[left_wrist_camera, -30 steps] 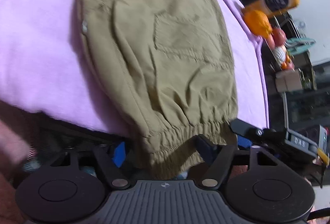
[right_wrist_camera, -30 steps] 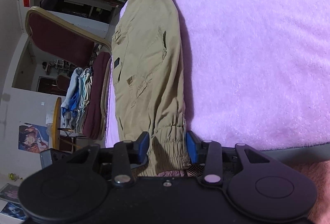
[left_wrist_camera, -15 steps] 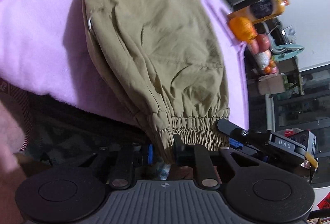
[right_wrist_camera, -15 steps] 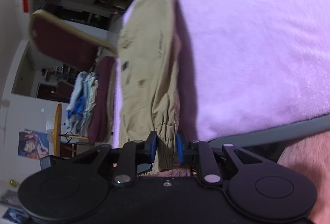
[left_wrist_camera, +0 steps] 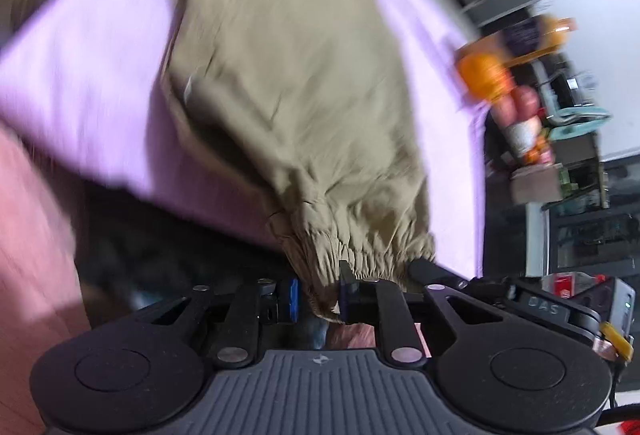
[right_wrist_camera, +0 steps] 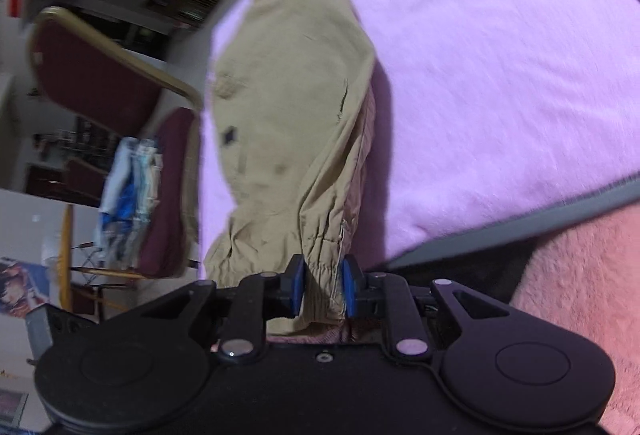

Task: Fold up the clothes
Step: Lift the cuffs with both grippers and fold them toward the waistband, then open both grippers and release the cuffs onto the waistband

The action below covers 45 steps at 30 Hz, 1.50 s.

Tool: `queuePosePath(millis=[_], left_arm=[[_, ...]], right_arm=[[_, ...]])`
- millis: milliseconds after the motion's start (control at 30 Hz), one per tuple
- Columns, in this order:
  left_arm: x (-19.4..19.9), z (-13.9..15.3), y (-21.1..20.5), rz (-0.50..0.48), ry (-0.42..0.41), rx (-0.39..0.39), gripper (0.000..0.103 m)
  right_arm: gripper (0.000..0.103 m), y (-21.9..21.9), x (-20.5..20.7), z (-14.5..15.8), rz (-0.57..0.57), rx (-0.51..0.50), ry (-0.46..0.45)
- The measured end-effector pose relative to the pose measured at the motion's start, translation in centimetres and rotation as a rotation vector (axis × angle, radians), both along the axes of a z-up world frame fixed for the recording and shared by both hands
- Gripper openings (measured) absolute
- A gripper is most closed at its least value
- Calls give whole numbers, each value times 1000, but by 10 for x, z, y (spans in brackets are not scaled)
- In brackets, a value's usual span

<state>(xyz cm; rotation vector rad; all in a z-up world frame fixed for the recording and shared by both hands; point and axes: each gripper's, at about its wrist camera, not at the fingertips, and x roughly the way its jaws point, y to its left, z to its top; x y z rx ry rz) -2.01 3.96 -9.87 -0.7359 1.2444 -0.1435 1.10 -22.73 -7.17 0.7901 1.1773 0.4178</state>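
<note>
Khaki trousers (left_wrist_camera: 304, 91) lie lengthwise on a lilac blanket (left_wrist_camera: 80, 87), their elastic cuffs hanging past its near edge. My left gripper (left_wrist_camera: 318, 299) is shut on one gathered cuff, blue pads pinching the fabric. In the right wrist view the same trousers (right_wrist_camera: 288, 123) rise off the blanket (right_wrist_camera: 500, 75), and my right gripper (right_wrist_camera: 322, 291) is shut on the other cuff. The lifted leg bunches and folds over above the fingers. The left wrist view is motion-blurred.
A maroon chair (right_wrist_camera: 100, 87) with a stack of folded clothes (right_wrist_camera: 128, 195) stands left of the table. Orange bottles and toys (left_wrist_camera: 500, 75) crowd a shelf to the right. Pink fabric (right_wrist_camera: 580, 287) of a person's clothing is close below.
Both grippers went from open around the cuffs to shut on them, then lifted. The trouser legs have risen and bunched, moving toward the waistband end.
</note>
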Motion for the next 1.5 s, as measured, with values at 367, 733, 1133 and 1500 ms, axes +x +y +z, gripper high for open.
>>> queuePosePath(millis=[367,733,1133,1500], left_arm=[[12,37,10,26,-87,-46,19],[115,84,18,91,-327,169,47],[128,47,99,247,-346,373,79],[228,-32,141,293,-188,298,75]], right_arm=[[20,-2,21,3,-31,-14,67],[30,44,134,39,-97,-94,-91],[59,19,188,34,-76,-249,-242],[46,31,305,-58,32,-221,-185]])
